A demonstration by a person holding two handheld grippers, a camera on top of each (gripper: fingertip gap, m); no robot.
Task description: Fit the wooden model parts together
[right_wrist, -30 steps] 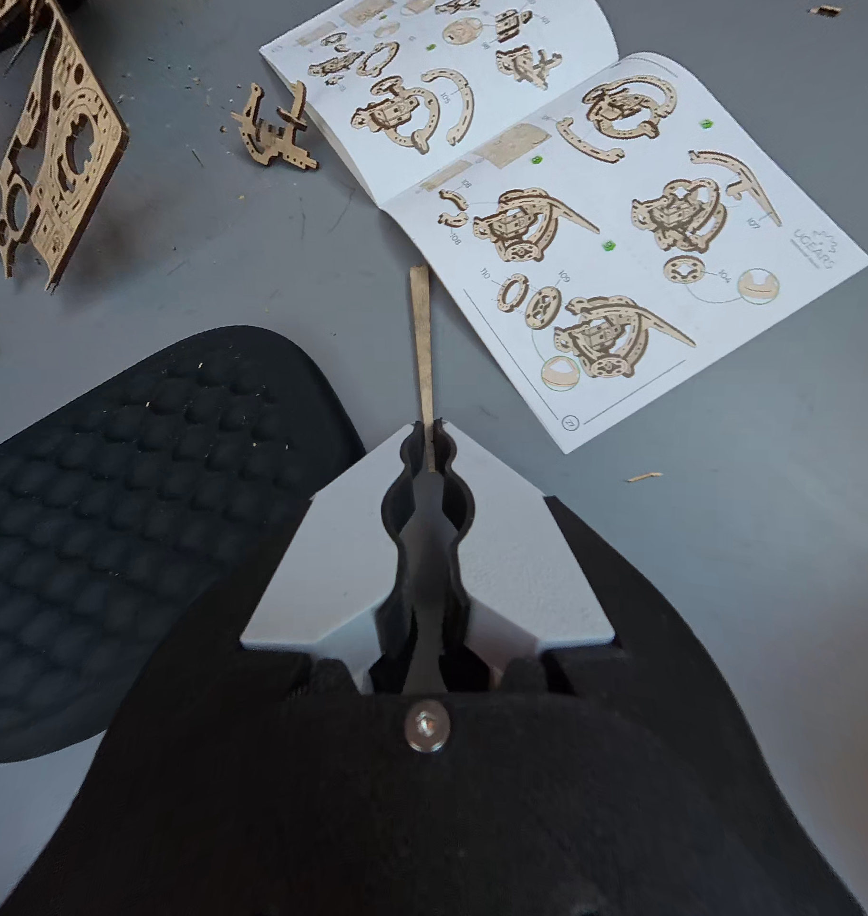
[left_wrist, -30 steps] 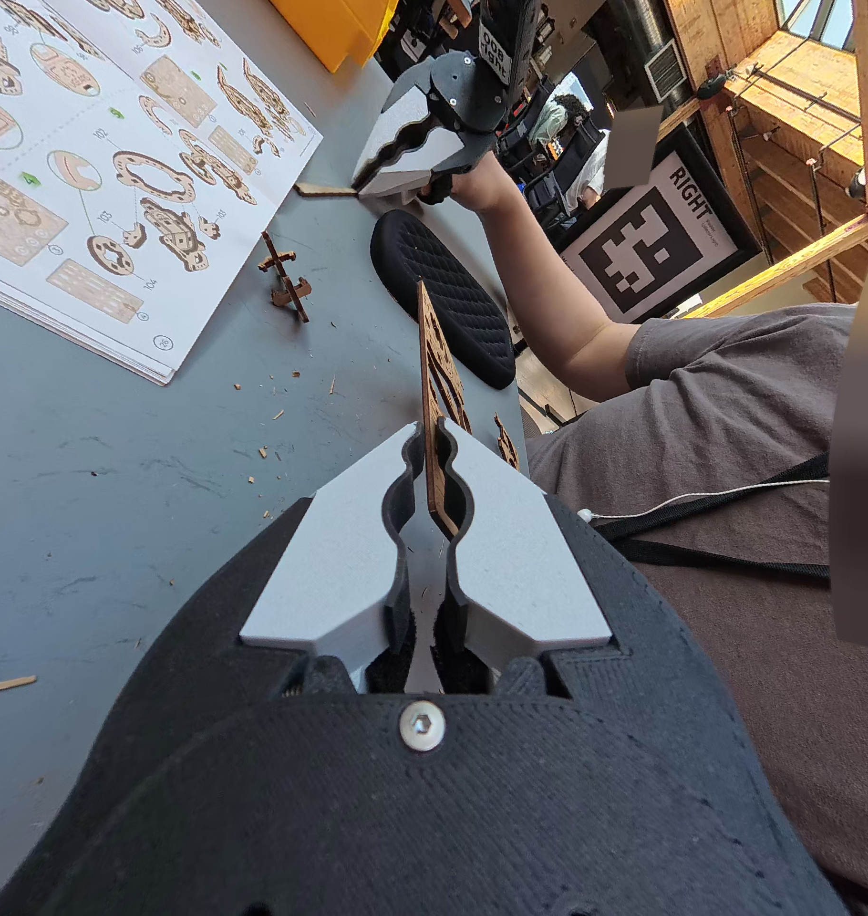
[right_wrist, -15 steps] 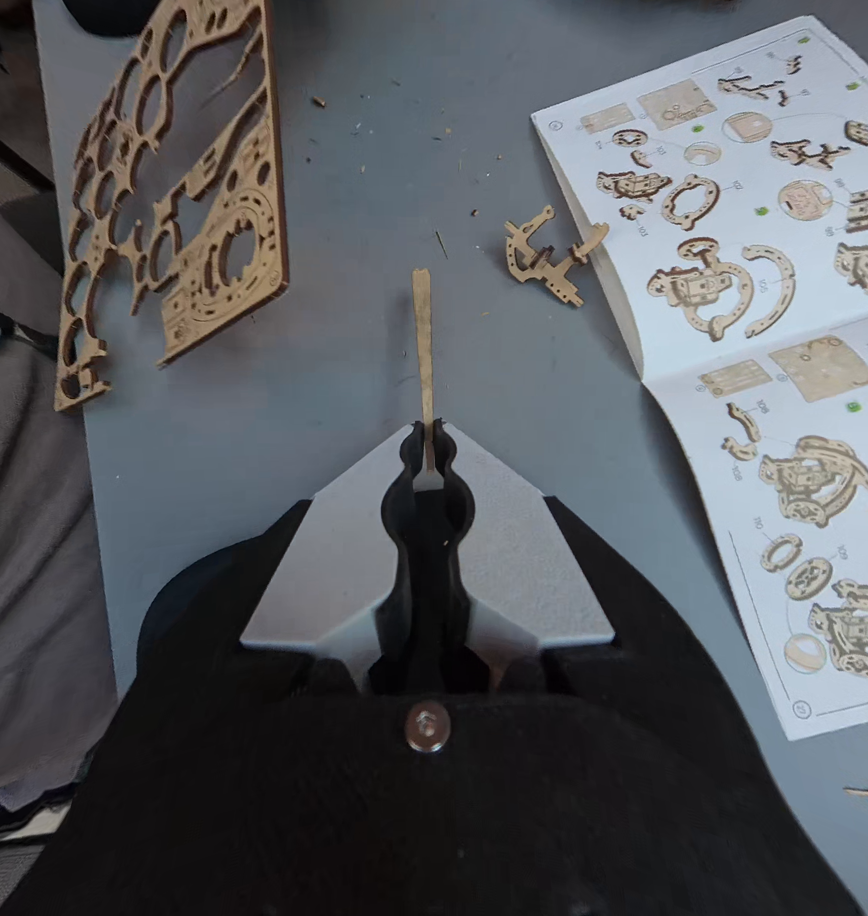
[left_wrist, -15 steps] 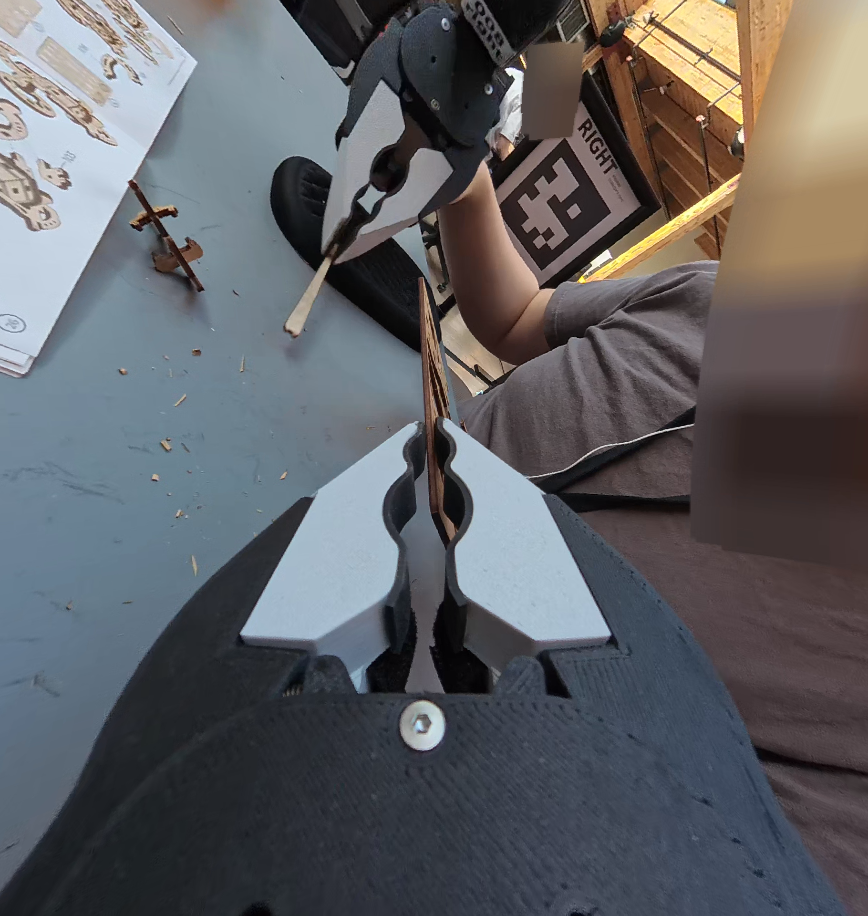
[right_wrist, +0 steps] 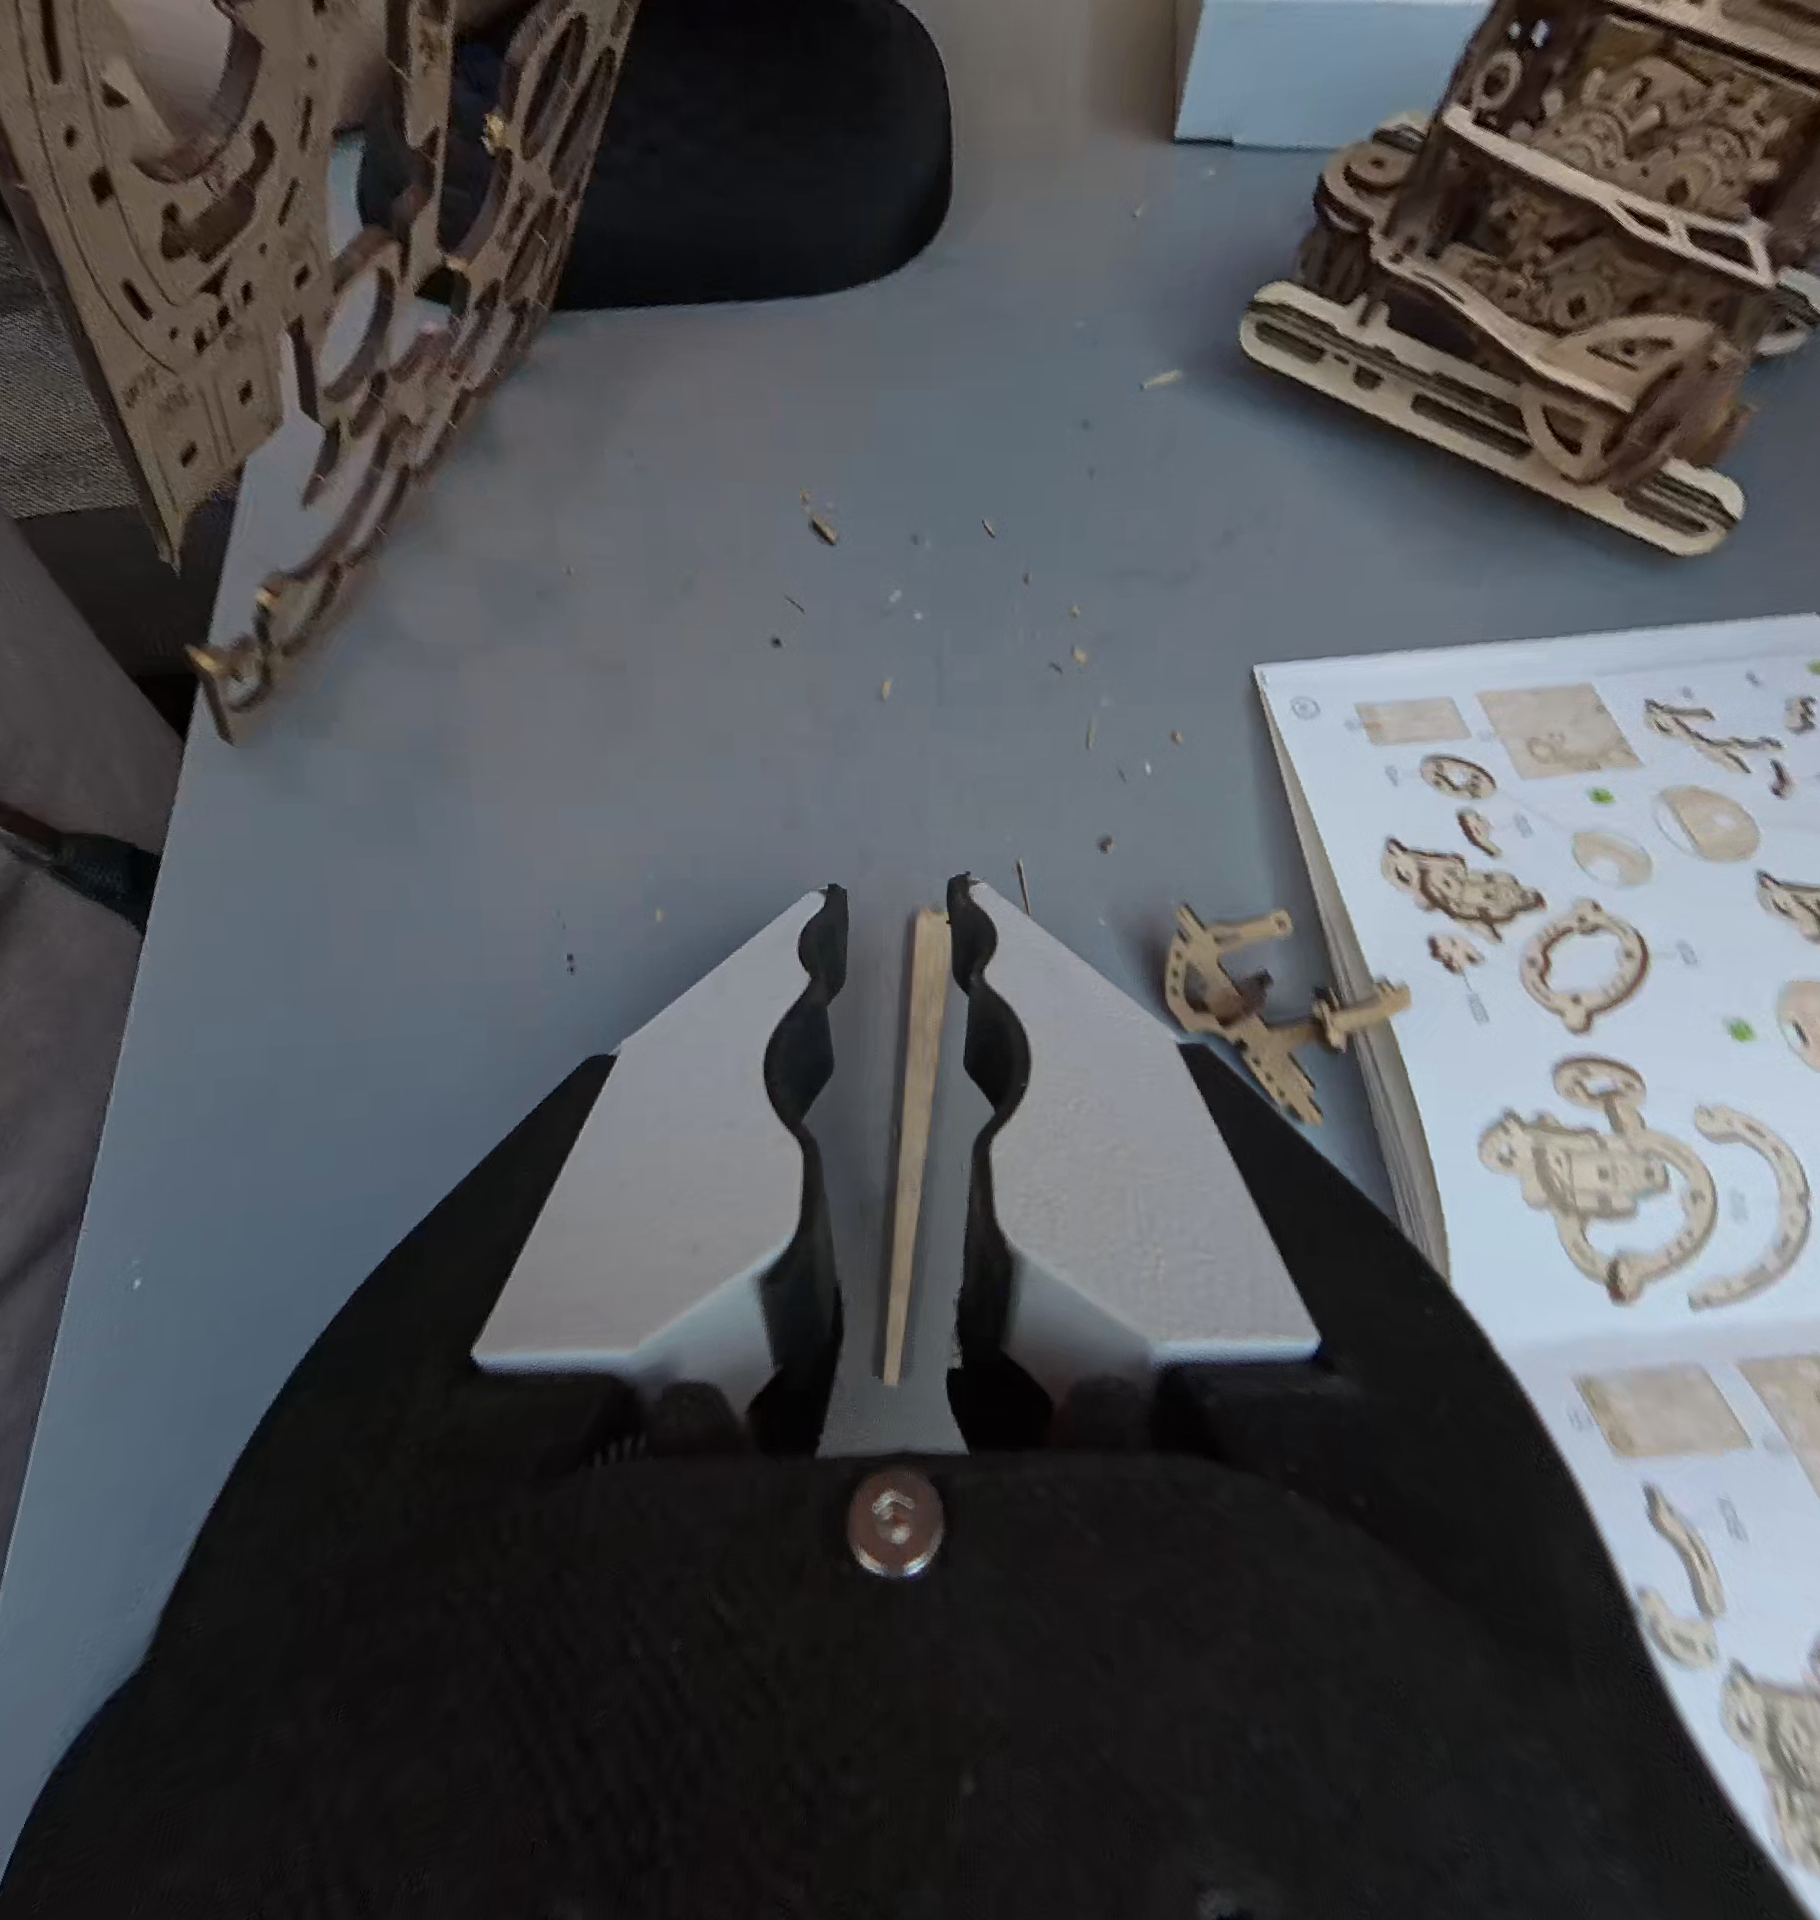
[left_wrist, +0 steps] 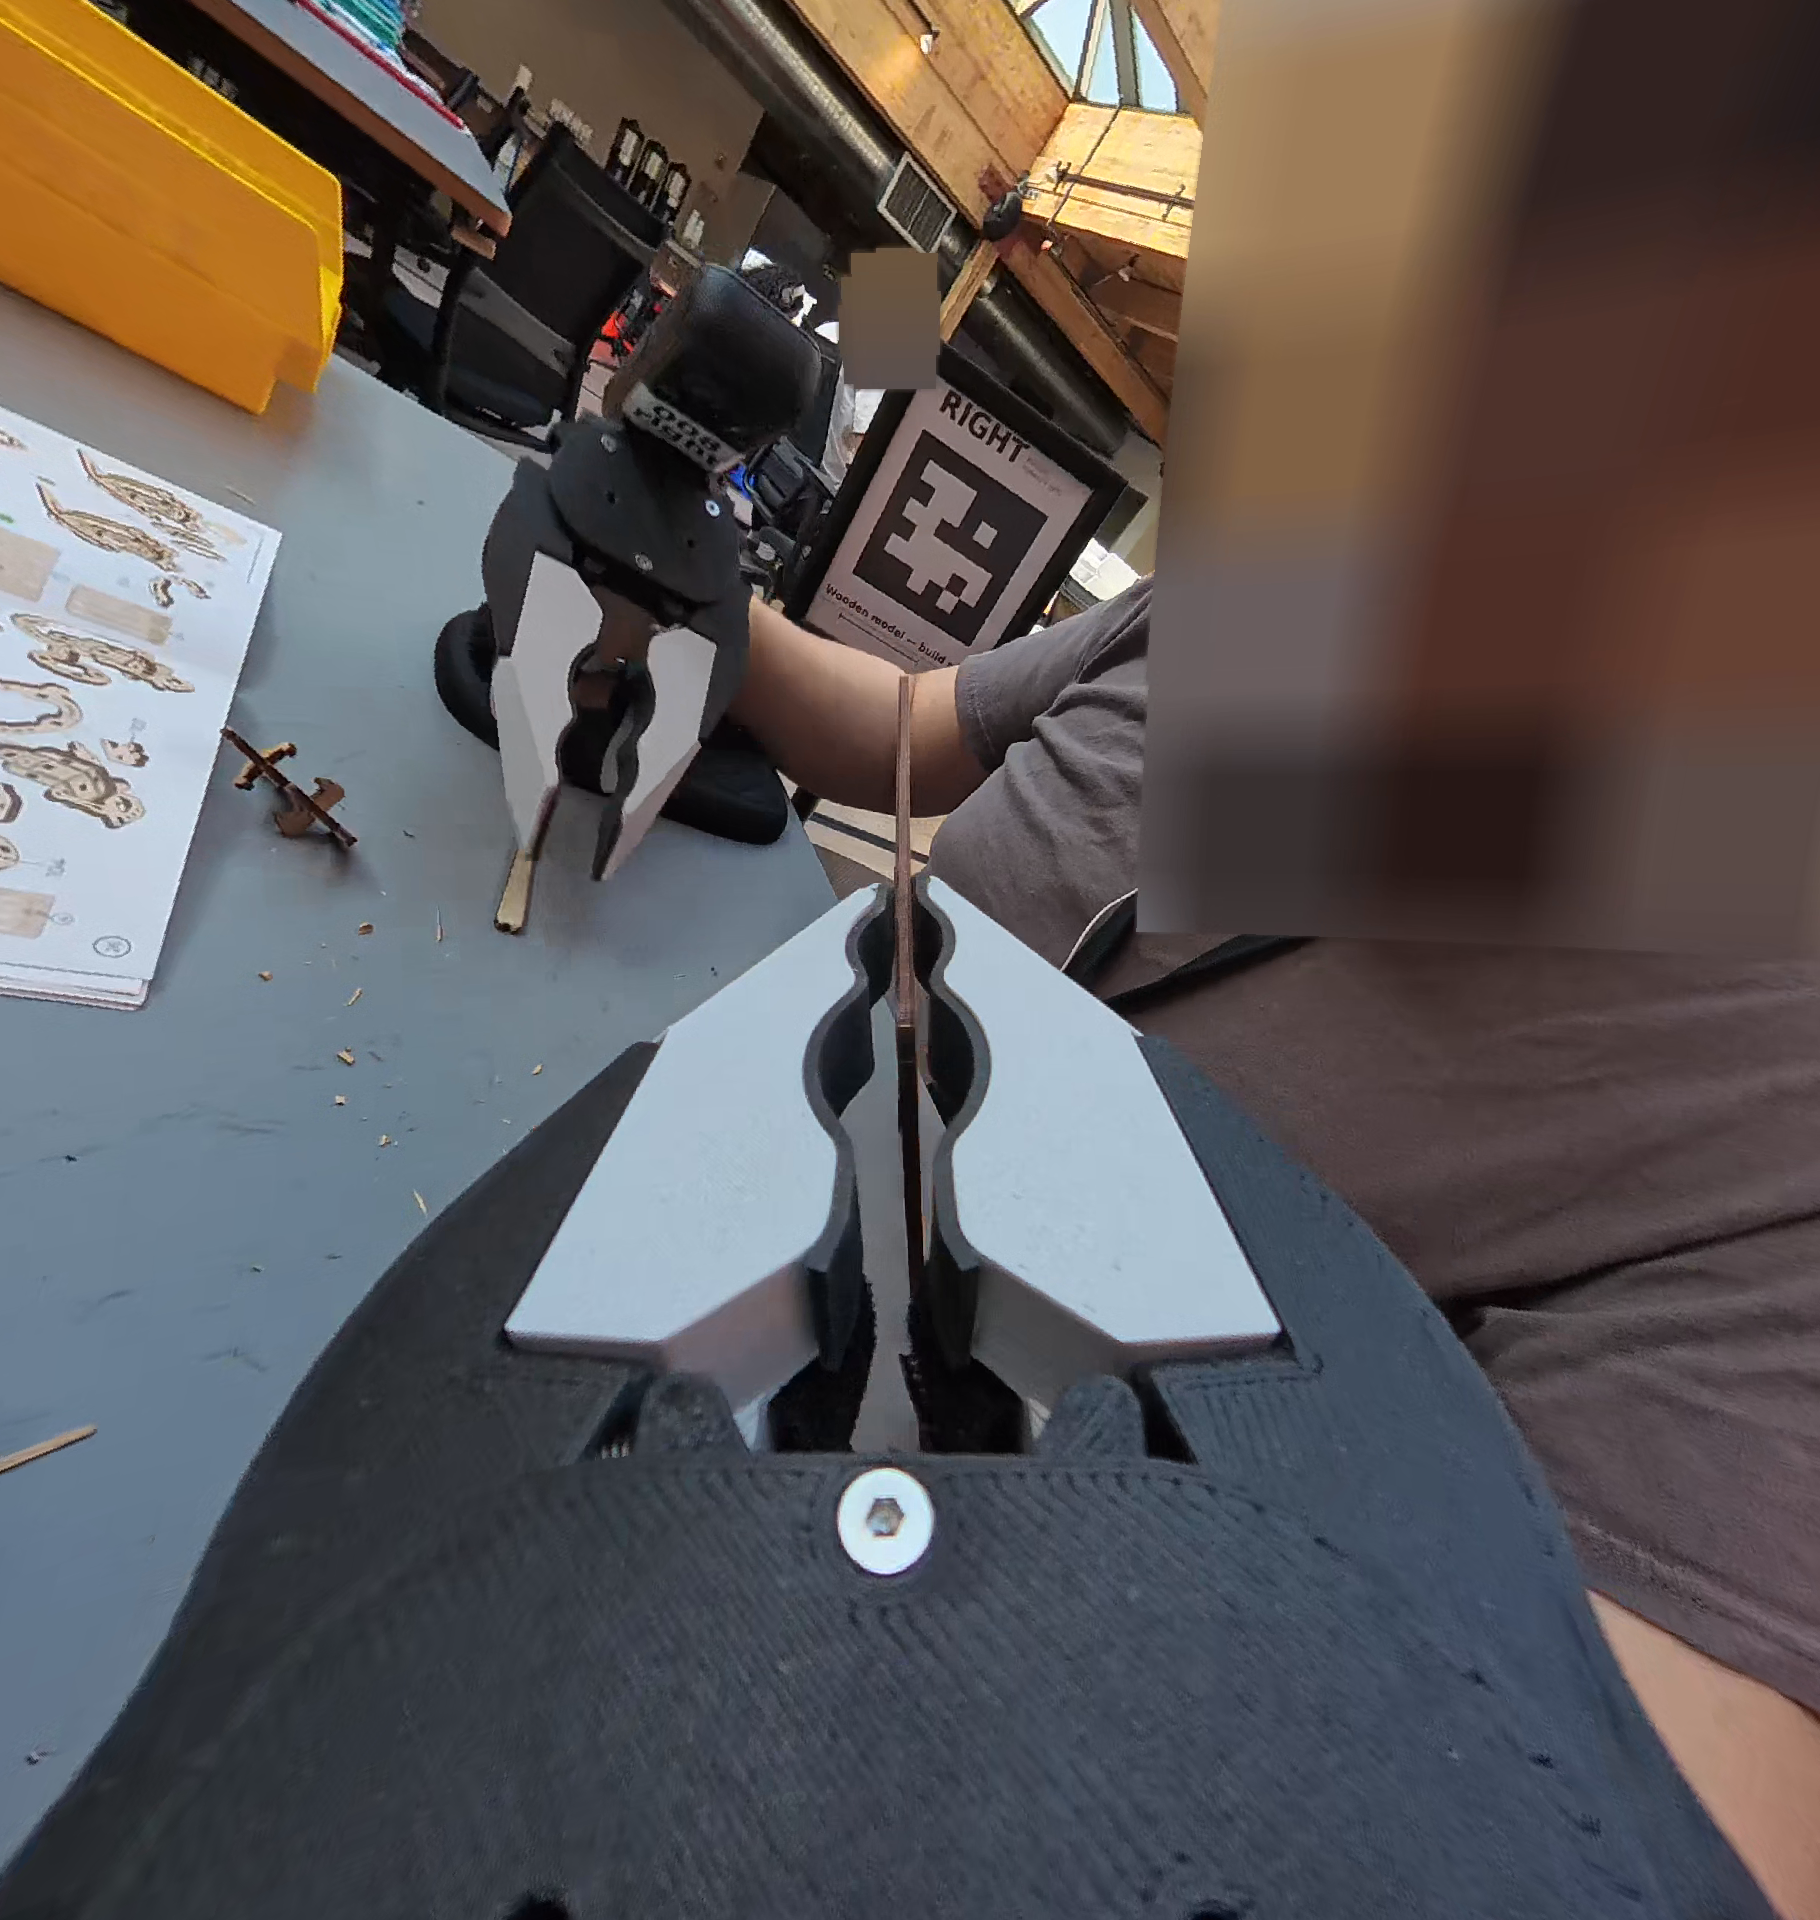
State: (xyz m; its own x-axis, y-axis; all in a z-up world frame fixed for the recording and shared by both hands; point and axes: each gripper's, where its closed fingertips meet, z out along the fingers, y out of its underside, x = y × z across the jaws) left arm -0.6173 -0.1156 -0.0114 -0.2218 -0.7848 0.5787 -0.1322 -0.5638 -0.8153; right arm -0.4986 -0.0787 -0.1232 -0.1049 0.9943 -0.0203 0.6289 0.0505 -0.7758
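Right gripper (right_wrist: 895, 899), jaws now spread, has released the stick (right_wrist: 916, 1132) onto the table (right_wrist: 594, 748) (sub-assembly (right_wrist: 1259, 997) at 3 o'clock); left gripper (left_wrist: 901, 894) still pinches the sheet (left_wrist: 904, 790), next for fitting.

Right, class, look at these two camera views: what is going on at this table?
A person is building a wooden model kit with a handheld gripper in each hand. The left gripper is shut on a thin wooden sheet of cut-out parts, held upright at the table's near edge. The right gripper is open, with a thin wooden stick between its fingers, its tip down on the grey table. A small joined piece lies beside the open instruction booklet, and a finished model stands farther back.
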